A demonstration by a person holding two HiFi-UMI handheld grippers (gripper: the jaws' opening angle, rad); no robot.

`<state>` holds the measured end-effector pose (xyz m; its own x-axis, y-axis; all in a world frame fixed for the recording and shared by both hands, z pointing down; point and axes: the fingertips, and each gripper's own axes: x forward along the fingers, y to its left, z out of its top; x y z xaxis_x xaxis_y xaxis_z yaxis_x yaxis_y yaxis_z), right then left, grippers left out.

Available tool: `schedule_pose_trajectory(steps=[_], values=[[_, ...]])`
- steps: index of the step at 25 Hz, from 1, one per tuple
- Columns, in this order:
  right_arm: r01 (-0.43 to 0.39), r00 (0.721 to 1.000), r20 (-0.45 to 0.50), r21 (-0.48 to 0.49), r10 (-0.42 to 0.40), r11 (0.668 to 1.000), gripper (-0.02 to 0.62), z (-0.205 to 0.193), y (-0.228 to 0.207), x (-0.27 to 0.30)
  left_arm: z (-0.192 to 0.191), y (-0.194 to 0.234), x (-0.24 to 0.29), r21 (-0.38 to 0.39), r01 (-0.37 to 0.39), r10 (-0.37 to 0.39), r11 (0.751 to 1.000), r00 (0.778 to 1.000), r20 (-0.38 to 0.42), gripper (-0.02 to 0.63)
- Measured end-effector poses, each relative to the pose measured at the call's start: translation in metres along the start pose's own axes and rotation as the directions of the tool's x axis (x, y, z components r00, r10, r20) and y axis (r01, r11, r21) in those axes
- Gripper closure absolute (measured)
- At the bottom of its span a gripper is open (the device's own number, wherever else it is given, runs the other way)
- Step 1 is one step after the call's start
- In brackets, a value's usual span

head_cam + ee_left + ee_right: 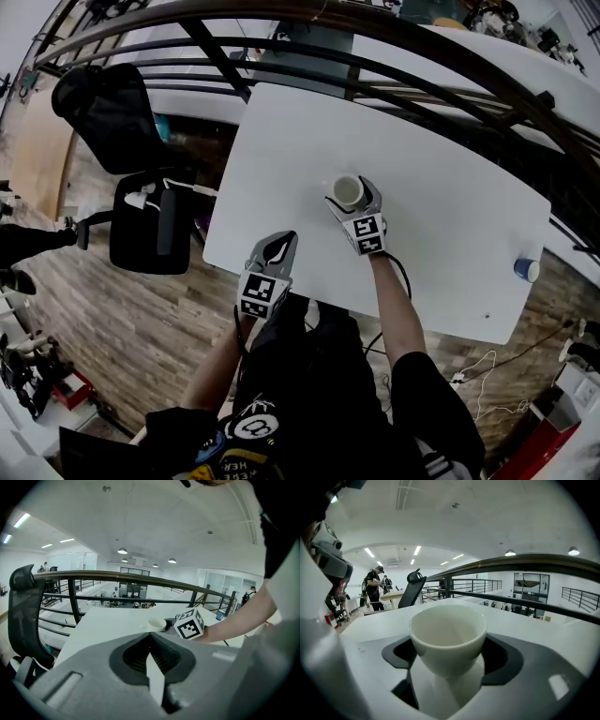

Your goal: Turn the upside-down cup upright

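Note:
A white cup (348, 192) stands upright, mouth up, on the white table (450, 216) a little left of its middle. My right gripper (354, 199) reaches around it from the near side. In the right gripper view the cup (447, 639) sits between the spread jaws of the right gripper (450, 660), with dark gaps on both sides, so the pads do not press it. My left gripper (278, 244) hangs at the table's near edge, shut and empty. From the left gripper (152, 660) I see the cup (157, 623) further off, beside the right gripper's marker cube (190, 624).
A small blue cup (527, 270) stands at the table's right edge. A black office chair (141, 216) sits left of the table. A dark railing (375, 56) runs behind the far edge. Wooden floor with a white cable (483, 370) lies below.

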<state>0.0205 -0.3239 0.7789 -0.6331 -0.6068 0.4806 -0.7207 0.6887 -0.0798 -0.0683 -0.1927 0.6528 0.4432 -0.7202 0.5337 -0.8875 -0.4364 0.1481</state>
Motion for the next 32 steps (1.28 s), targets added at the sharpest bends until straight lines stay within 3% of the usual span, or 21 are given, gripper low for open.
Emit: schedule_pose_trajectory(steps=[1,5,7,10,14,16,17,19,21,24,26,27,29,30,31,32], values=[[0.005,1.000,-0.006,-0.004,-0.005,1.000,0.209,-0.001,-0.002,0.000,0.002,0.002,0.002,-0.007,0.002,-0.002,1.000,1.000,0.003,0.601],[-0.009,1.000,-0.008,0.011,0.009,1.000,0.204,0.006,0.002,-0.004,0.023,0.008,0.016,-0.028,0.037,-0.037,0.999,0.999,0.010,0.601],[-0.021,1.000,0.010,-0.029,0.022,0.999,0.204,0.016,0.011,-0.014,0.039,0.009,0.025,-0.051,0.085,-0.085,0.995,0.996,-0.001,0.601],[-0.059,0.996,0.053,-0.123,0.066,0.991,0.204,0.049,0.034,-0.042,0.067,0.001,0.047,-0.056,0.225,-0.228,0.973,0.971,-0.067,0.430],[-0.090,0.988,0.105,-0.230,0.117,0.969,0.204,0.093,0.068,-0.082,0.082,-0.019,0.073,0.036,0.324,-0.307,0.945,0.921,-0.242,0.350],[-0.082,0.989,0.096,-0.307,0.117,0.948,0.204,0.109,0.079,-0.093,0.078,-0.034,0.077,0.071,0.371,-0.327,0.926,0.881,-0.343,0.360],[-0.074,0.990,0.089,-0.340,0.111,0.937,0.204,0.116,0.083,-0.097,0.075,-0.039,0.078,0.107,0.385,-0.316,0.917,0.864,-0.393,0.449],[-0.052,0.993,0.074,-0.389,0.087,0.920,0.202,0.124,0.085,-0.105,0.071,-0.042,0.081,0.146,0.385,-0.287,0.911,0.847,-0.447,0.551],[-0.031,0.997,0.050,-0.427,0.058,0.904,0.202,0.124,0.085,-0.111,0.072,-0.047,0.079,0.071,0.399,-0.328,0.914,0.831,-0.450,0.566],[-0.030,0.997,0.053,-0.432,0.059,0.901,0.202,0.122,0.085,-0.126,0.074,-0.061,0.073,-0.054,0.460,-0.438,0.886,0.793,-0.423,0.568],[-0.035,0.990,0.115,-0.371,0.083,0.928,0.202,0.128,0.082,-0.140,0.079,-0.066,0.071,-0.140,0.485,-0.500,0.863,0.785,-0.366,0.568],[-0.046,0.981,0.163,-0.305,0.100,0.951,0.202,0.133,0.078,-0.148,0.085,-0.066,0.071,-0.181,0.486,-0.519,0.855,0.792,-0.323,0.568],[-0.114,0.958,0.257,-0.068,0.128,0.991,0.201,0.137,0.064,-0.166,0.099,-0.059,0.071,-0.241,0.477,-0.526,0.846,0.821,-0.223,0.569],[-0.172,0.946,0.293,0.092,0.139,0.981,0.201,0.137,0.056,-0.174,0.106,-0.054,0.070,-0.254,0.471,-0.519,0.845,0.837,-0.175,0.568],[-0.239,0.934,0.325,0.253,0.150,0.938,0.201,0.137,0.049,-0.178,0.113,-0.050,0.070,-0.256,0.464,-0.506,0.848,0.852,-0.132,0.569],[-0.310,0.920,0.356,0.396,0.166,0.864,0.202,0.137,0.043,-0.180,0.119,-0.046,0.071,-0.245,0.456,-0.490,0.856,0.867,-0.096,0.569]])
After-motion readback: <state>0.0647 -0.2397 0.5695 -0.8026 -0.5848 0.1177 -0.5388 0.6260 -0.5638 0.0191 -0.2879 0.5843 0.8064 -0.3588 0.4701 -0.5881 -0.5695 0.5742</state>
